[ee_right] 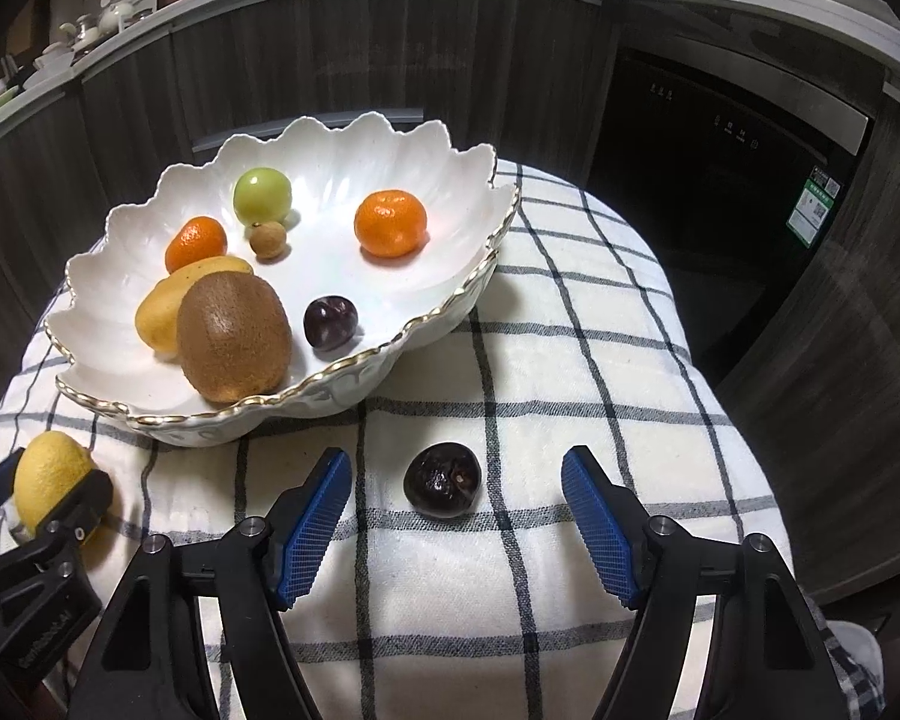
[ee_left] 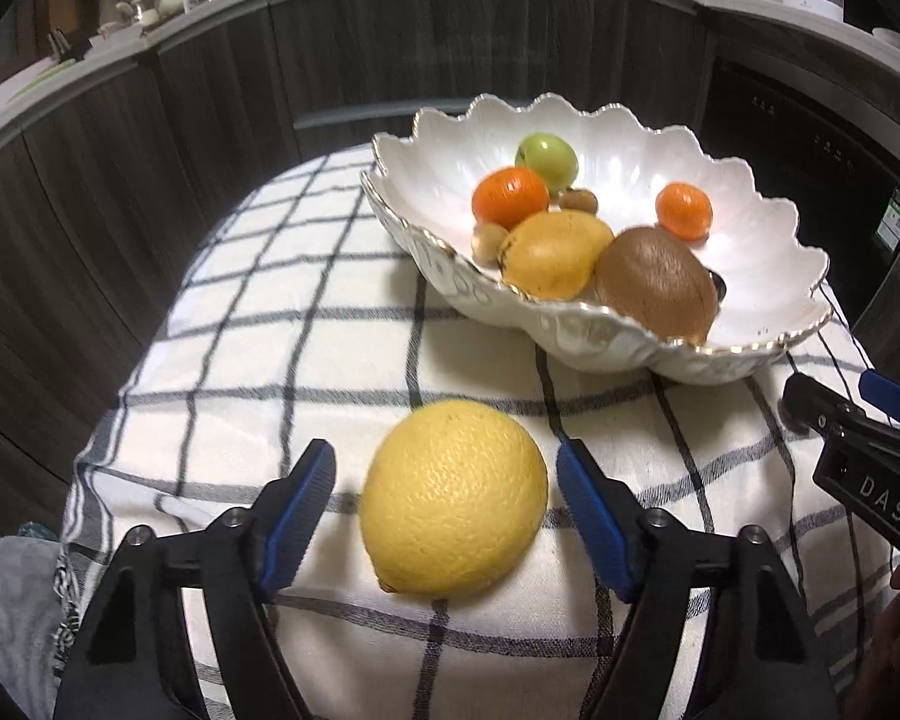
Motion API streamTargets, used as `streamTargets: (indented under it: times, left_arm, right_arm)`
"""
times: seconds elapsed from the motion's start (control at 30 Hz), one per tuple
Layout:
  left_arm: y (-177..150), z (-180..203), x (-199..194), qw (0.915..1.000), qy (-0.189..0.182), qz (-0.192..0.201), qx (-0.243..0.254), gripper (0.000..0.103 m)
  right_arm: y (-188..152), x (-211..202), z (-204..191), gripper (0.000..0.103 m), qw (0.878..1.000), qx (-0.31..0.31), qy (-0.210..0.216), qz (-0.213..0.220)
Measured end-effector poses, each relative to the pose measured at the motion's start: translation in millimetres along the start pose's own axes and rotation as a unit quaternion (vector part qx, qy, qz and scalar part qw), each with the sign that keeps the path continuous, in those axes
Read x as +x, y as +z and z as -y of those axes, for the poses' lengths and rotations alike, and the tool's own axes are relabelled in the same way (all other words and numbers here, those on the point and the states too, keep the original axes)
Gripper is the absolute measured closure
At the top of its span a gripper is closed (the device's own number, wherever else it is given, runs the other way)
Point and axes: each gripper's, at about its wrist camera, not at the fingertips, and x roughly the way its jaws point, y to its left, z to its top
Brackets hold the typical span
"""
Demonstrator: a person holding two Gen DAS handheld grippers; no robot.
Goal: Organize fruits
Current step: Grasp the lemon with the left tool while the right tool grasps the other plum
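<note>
left gripper (ee_left: 447, 510) stood open, its pads not touching the lemon (ee_left: 453, 495) between them — an off-centre squeeze could roll it. right gripper (ee_right: 456, 513) stood open around the dark plum (ee_right: 443, 480) — it could slip.

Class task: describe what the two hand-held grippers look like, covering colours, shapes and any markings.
Both the left hand-held gripper and the right hand-held gripper have black, angular plastic arms with silver screws at the pivots. Each finger ends in a blue, ridged pad. White letters "DAS" are printed on the right one's side. No cables or sleeves are visible.
</note>
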Motion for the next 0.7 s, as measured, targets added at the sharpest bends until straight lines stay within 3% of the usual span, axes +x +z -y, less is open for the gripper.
streamTargets:
  times: [0.13, 0.27, 0.4, 0.7]
  left_arm:
    - [-3, 2, 8, 0.9999, -0.007, -0.016, 0.001, 0.034]
    - [-5, 4, 11, 0.9997, -0.011, -0.021, 0.005, 0.045]
    - [-5, 3, 11, 0.9997, -0.016, -0.018, 0.004, 0.046]
    - [-3, 0, 14, 0.9995, -0.026, -0.02, -0.003, 0.046]
  right_arm:
    - [1, 3, 1, 0.03, 1.0, 0.001, -0.001, -0.002]
    - [3, 7, 2, 0.03, 1.0, 0.0, -0.002, -0.003]
    - [3, 14, 1, 0.044, 1.0, -0.003, 0.0, -0.012]
    - [-3, 25, 1, 0.059, 0.999, 0.003, 0.018, -0.033]
